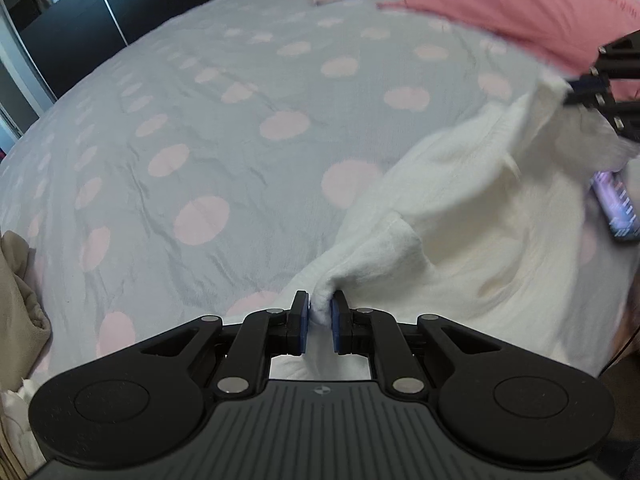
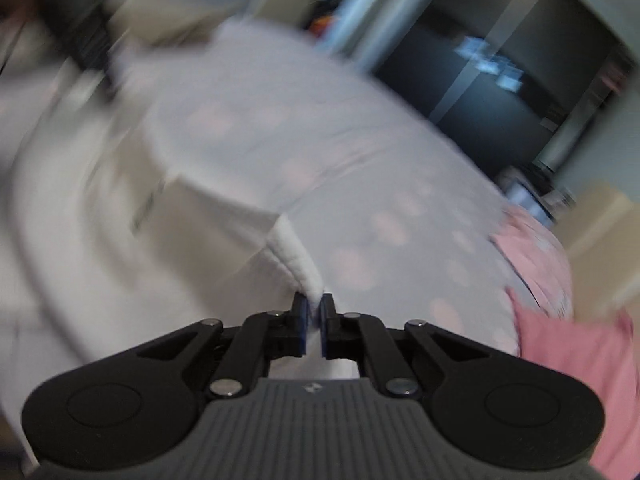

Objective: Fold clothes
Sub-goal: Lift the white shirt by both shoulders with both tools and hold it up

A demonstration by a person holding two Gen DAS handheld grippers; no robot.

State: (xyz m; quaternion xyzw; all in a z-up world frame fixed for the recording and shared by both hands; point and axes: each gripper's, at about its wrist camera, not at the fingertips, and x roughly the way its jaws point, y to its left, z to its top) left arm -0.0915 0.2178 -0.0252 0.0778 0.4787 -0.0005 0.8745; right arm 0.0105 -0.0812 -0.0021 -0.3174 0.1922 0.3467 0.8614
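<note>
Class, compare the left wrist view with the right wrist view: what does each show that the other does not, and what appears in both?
Only the left wrist view shows the phone lying by the white garment, a beige cloth at the edge, and the left tool pinching a bunched corner. Only the right wrist view shows the right tool's pads closed on a stitched hem. Both show the white garment, the polka-dot bedspread and pink clothes.

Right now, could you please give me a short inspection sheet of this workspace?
Surface: bed cover, grey with pink dots, creased.
Job's things: white garment, bunched, pinched at two points.
Clutter: phone beside the garment; pink clothes at the far edge; beige cloth.
Grippers: left gripper and right gripper each shut on the white garment.
Cables: nothing seen.
Surroundings: dark wardrobe.
</note>
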